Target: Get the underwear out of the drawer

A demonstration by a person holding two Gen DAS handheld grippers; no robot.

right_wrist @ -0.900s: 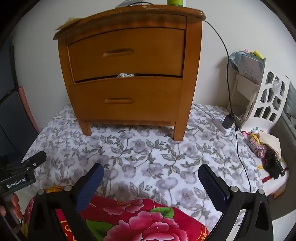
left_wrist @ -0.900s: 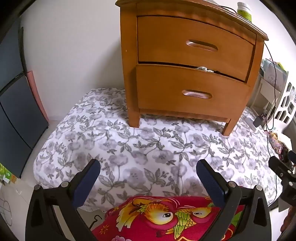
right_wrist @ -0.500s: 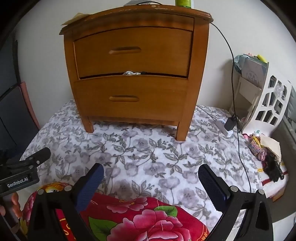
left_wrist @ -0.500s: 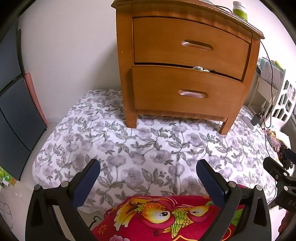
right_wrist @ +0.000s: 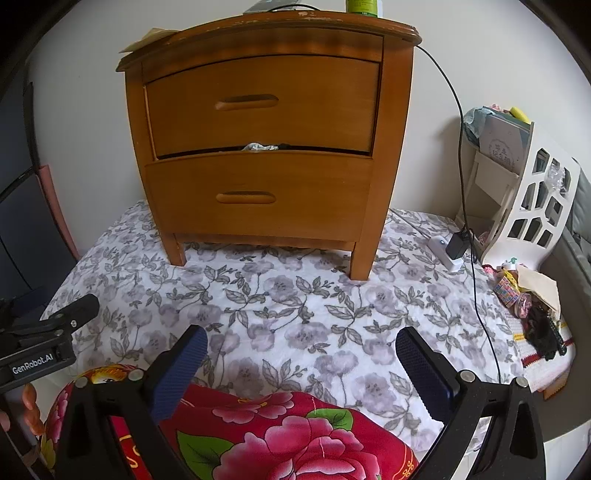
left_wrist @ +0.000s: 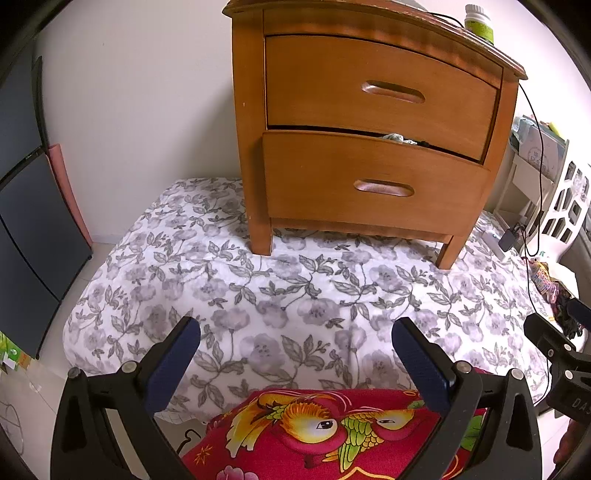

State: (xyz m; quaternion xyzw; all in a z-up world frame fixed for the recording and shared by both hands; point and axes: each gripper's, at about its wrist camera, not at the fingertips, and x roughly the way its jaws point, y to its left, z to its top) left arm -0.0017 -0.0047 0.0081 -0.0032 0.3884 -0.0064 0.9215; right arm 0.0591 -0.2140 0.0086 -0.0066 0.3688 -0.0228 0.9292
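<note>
A flower-printed bedspread (left_wrist: 295,295) is covering the whole near ground, its front edge being hidden in both views by a red patterned cloth (right_wrist: 277,435) that is running off the bottom of the picture. On the far part of the spread a wooden nightstand (right_wrist: 266,147) is standing against the wall; its top surface is showing only edge-on, so what is lying there is hard to make out — a green bottle (left_wrist: 479,22) is being cut off at the upper rim in both views. The lower drawer (left_wrist: 369,184) is sitting pushed in, and its inside is hidden. The underwear (right_wrist: 259,147) is showing only as a pale scrap of fabric poking out of the dark slit between the two drawers, right of the middle from the left wrist (left_wrist: 397,137); its shape cannot be told.

The right wrist view is taking in a white cut-out rack (right_wrist: 532,192) at the far right, a black cable (right_wrist: 461,147) hanging down to a plug, and small clutter beside it; the left wrist view is squeezing these into its right edge and is giving instead a dark panel (left_wrist: 26,221) on the left.

The left gripper (left_wrist: 295,343) is hanging over the near bedspread with fingers spread wide, nothing between them. The right gripper (right_wrist: 301,349) is doing the same — fingers fully apart, gripping nothing, well short of the nightstand.
</note>
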